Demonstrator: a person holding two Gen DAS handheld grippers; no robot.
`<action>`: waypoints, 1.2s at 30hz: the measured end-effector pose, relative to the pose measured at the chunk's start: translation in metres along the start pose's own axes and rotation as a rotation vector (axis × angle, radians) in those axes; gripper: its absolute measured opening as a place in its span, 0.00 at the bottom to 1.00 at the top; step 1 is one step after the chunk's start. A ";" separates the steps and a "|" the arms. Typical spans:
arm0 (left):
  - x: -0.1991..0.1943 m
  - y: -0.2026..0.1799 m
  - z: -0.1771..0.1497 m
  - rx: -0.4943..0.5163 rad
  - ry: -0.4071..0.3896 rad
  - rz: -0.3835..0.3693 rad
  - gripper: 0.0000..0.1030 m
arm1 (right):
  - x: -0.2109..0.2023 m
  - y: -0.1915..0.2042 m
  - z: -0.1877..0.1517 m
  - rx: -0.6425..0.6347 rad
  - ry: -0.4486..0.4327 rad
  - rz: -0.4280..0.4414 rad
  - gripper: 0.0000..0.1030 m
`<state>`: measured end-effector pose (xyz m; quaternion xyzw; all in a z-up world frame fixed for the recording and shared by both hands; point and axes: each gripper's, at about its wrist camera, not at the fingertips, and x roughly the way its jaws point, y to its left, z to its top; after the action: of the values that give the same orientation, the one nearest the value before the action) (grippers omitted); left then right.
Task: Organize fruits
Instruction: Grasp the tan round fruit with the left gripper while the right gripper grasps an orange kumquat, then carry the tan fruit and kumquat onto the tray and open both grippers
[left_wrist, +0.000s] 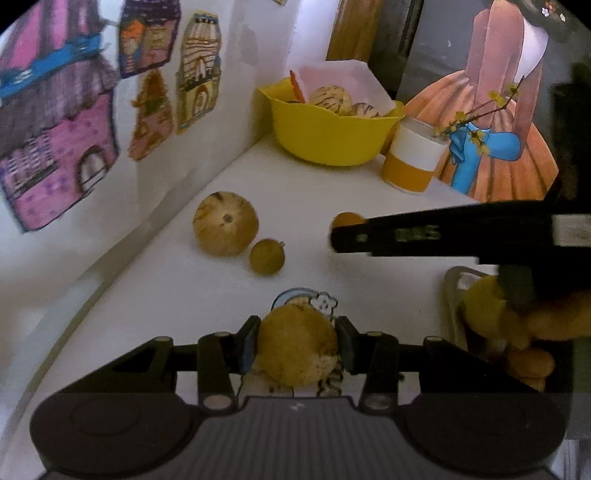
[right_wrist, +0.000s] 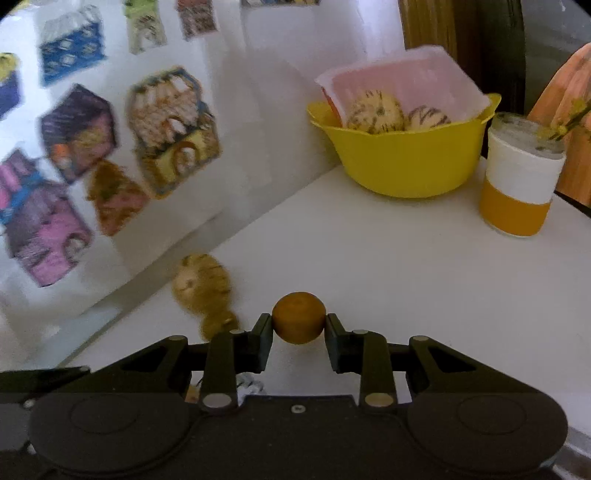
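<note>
My left tongs (left_wrist: 297, 347) grip a tan round melon (left_wrist: 297, 345); my right tongs (right_wrist: 298, 328) pinch a small smooth orange fruit (right_wrist: 298, 317) above the white counter (right_wrist: 388, 266).

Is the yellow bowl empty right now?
No, the yellow bowl holds at least two striped fruits beside a pink paper liner.

Setting: a home, likely a child's or family room. White bench (right_wrist: 406, 266) against a white wall (right_wrist: 258, 110) carrying hand-coloured paper house cut-outs (left_wrist: 55, 155). A painted figure in an orange dress (left_wrist: 495, 122) stands behind a yellow fruit bowl (right_wrist: 399, 162) and a cup (right_wrist: 517, 192).
</note>
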<state>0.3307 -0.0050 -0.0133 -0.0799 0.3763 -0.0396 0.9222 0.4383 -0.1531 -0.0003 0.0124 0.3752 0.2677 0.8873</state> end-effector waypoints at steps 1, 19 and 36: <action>-0.004 0.001 -0.002 -0.007 0.001 -0.002 0.46 | -0.010 -0.001 -0.003 -0.004 -0.011 -0.001 0.31; -0.099 -0.067 -0.031 0.066 -0.089 -0.123 0.46 | -0.201 0.009 -0.093 -0.029 -0.219 -0.082 0.31; -0.095 -0.120 -0.081 0.122 -0.012 -0.205 0.46 | -0.242 -0.021 -0.193 0.071 -0.183 -0.175 0.31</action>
<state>0.2043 -0.1198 0.0163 -0.0617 0.3573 -0.1560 0.9188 0.1794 -0.3232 0.0163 0.0353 0.3017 0.1737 0.9368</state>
